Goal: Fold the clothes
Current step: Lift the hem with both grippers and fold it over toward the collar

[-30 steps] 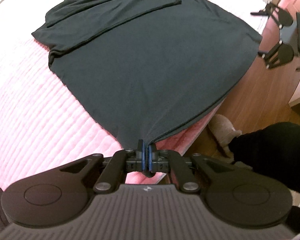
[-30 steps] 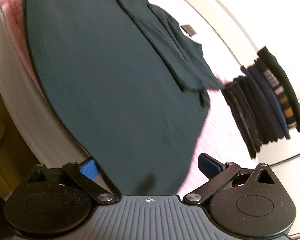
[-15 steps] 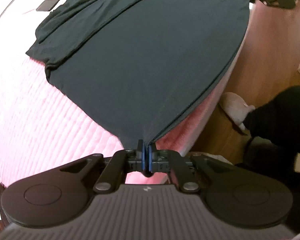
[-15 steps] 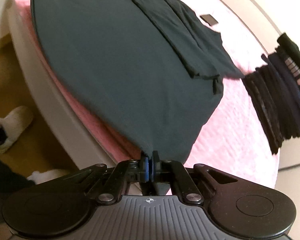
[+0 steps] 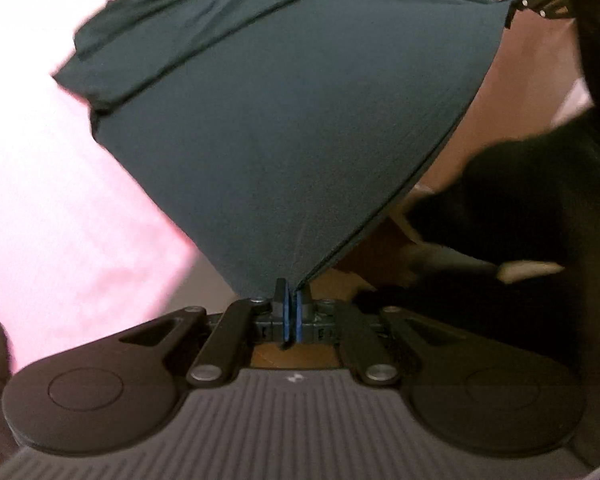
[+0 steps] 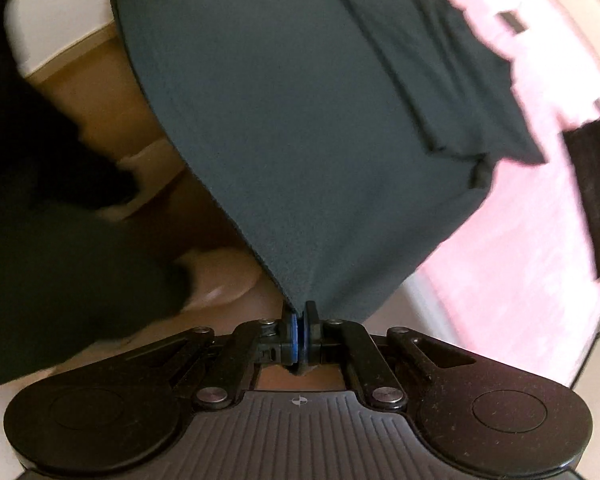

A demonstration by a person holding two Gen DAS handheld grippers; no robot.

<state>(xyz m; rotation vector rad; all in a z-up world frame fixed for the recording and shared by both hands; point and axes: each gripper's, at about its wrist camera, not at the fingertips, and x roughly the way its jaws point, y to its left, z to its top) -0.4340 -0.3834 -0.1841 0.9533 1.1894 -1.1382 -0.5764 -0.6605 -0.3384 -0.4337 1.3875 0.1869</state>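
The shirt (image 5: 284,128) is dark teal cloth, matt and smooth, with a fine knit grain and stitched hems. The bedcover (image 5: 60,200) is pink cloth with a faint ribbed quilting. The left gripper (image 5: 291,304) and right gripper (image 6: 300,322) are matt black plastic with ribbed grey housings, dull metal pivot pins and blue, rubbery-looking pads (image 6: 293,334). The floor (image 6: 112,92) looks like brown wood with a slight sheen. The stacked clothes (image 6: 598,184) are dark cloth, too blurred to tell the weave.
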